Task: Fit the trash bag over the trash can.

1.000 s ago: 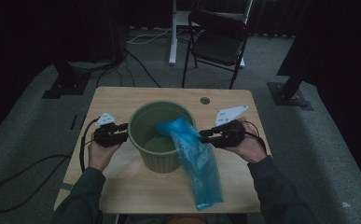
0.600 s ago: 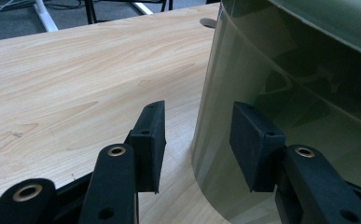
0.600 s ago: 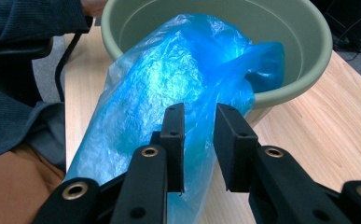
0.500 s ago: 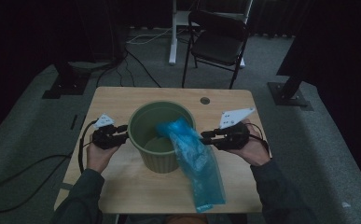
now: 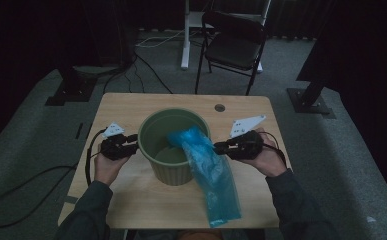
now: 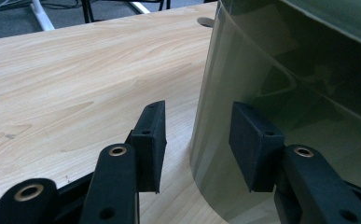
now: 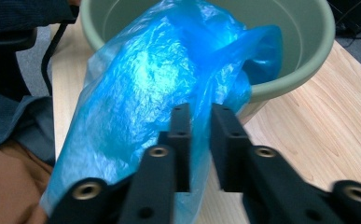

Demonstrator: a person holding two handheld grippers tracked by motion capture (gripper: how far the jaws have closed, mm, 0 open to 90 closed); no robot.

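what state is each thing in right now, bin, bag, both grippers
green bin: upright on the table, mouth open, no bag fitted inside yet.
blue bag: crumpled, draped over the bin's rim, most of it hanging outside onto the table.
left gripper: jaws open, astride the bin's wall.
right gripper: jaws have just been closing, nearly shut, bag film between them.

Bucket (image 5: pixel 173 150) between hands, far tabletop (image 5: pixel 181 102) free
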